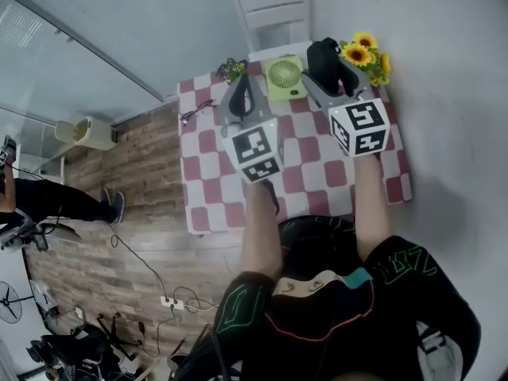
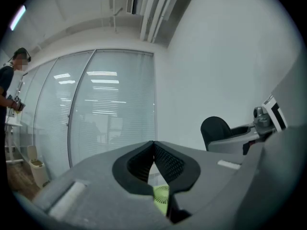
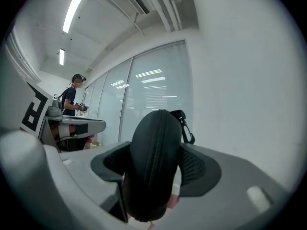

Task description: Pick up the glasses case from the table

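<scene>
The black zip-up glasses case (image 3: pixel 154 163) stands on end between the pads of my right gripper (image 3: pixel 158 169), which is shut on it, its clip loop sticking out at the top. In the head view the glasses case (image 1: pixel 324 59) is held up over the far right part of the red-and-white checkered table (image 1: pixel 317 182) by the right gripper (image 1: pixel 333 76). My left gripper (image 1: pixel 242 95) hovers beside it to the left. In the left gripper view the left gripper (image 2: pixel 154 146) is shut with its tips touching and nothing between them.
A green fan (image 1: pixel 284 78) sits at the table's far edge between the grippers, and the fan (image 2: pixel 161 197) shows under the left jaws. Sunflowers (image 1: pixel 365 56) stand at the far right, a small plant (image 1: pixel 232 70) and a black cable (image 1: pixel 193 115) at the left. A white chair (image 1: pixel 274 14) is behind.
</scene>
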The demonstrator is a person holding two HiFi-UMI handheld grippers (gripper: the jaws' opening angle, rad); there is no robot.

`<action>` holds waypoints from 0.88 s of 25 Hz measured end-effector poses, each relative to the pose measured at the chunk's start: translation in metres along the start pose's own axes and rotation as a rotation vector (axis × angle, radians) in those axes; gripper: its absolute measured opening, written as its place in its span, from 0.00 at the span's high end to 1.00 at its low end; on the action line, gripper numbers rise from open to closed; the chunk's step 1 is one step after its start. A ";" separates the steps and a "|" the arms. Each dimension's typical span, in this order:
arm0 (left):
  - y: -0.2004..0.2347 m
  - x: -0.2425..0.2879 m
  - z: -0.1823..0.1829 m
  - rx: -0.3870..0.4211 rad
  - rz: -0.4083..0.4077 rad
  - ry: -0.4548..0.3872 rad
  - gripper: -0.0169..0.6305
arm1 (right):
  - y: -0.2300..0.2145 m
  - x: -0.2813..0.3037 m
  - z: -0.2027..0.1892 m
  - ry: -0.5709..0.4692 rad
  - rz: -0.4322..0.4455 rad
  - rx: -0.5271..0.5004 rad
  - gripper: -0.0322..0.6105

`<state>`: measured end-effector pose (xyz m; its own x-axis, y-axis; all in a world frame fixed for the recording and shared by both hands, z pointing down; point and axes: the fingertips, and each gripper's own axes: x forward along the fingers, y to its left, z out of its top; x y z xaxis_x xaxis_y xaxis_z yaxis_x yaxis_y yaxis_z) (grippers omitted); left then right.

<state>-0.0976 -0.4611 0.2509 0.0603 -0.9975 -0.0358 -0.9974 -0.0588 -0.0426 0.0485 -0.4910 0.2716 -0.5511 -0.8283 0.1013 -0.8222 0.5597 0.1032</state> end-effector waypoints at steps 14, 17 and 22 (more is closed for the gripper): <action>-0.034 0.020 0.051 0.055 -0.050 -0.085 0.96 | -0.056 -0.028 0.048 -0.092 -0.102 -0.009 0.48; -0.040 0.013 0.052 0.048 -0.046 -0.088 0.96 | -0.059 -0.038 0.046 -0.089 -0.103 -0.015 0.48; -0.039 0.017 0.050 0.050 -0.044 -0.086 0.96 | -0.061 -0.034 0.046 -0.096 -0.104 -0.022 0.48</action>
<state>-0.0559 -0.4743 0.2016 0.1091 -0.9870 -0.1179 -0.9905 -0.0980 -0.0961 0.1107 -0.4980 0.2162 -0.4751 -0.8799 -0.0062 -0.8729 0.4704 0.1296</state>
